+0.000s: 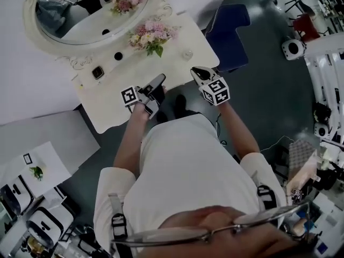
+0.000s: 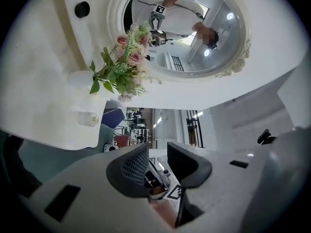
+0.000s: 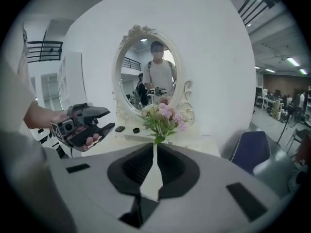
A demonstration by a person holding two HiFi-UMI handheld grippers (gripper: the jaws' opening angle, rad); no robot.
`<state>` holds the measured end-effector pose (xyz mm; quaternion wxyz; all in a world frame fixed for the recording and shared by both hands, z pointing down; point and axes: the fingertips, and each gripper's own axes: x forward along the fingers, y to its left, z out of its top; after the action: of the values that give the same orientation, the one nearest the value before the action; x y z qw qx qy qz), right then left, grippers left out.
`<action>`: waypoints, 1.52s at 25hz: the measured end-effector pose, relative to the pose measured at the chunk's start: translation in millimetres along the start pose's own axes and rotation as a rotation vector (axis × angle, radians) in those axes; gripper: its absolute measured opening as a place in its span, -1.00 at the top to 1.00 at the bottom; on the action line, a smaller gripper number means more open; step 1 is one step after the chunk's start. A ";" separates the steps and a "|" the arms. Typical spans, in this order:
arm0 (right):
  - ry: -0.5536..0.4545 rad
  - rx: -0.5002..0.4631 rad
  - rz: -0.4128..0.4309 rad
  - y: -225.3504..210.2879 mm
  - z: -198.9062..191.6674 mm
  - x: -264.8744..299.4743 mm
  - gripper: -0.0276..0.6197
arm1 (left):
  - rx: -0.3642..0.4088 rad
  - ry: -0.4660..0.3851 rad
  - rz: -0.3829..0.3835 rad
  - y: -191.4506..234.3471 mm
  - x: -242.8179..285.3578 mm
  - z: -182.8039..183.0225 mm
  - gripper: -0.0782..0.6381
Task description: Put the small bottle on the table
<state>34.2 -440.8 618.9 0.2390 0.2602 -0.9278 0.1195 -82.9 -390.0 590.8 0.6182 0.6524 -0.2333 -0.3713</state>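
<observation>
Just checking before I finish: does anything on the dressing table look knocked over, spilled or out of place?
Nothing stands out. The small bottle stands upright on the table beside the flowers, which are upright too, and nothing looks spilled.

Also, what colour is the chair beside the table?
The chair is dark blue; the head view shows it best.

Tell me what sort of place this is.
Probably a lab with a staged dressing corner: ornate oval mirror and flowers on a white vanity table, white machines on the grey floor around.
</observation>
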 end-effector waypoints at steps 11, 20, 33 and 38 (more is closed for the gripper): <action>-0.108 0.100 -0.146 44.5 -11.0 -84.8 0.90 | 0.203 0.153 0.048 -17.7 -11.6 -49.7 0.75; -0.178 0.128 -0.159 47.1 -16.0 -134.2 0.90 | 0.510 0.109 0.119 -35.5 -9.4 -63.7 0.77; -0.208 0.059 -0.090 1.5 0.0 -167.8 0.90 | 0.808 0.067 0.218 -46.9 0.2 -87.4 0.77; -0.212 0.027 -0.068 -8.7 8.0 -174.9 0.90 | 0.858 0.063 0.248 -47.8 6.8 -95.7 0.77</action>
<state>167.1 -376.4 524.5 0.1398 0.3058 -0.9369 0.0958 -12.1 -328.5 538.8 0.3385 0.8278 -0.4235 -0.1440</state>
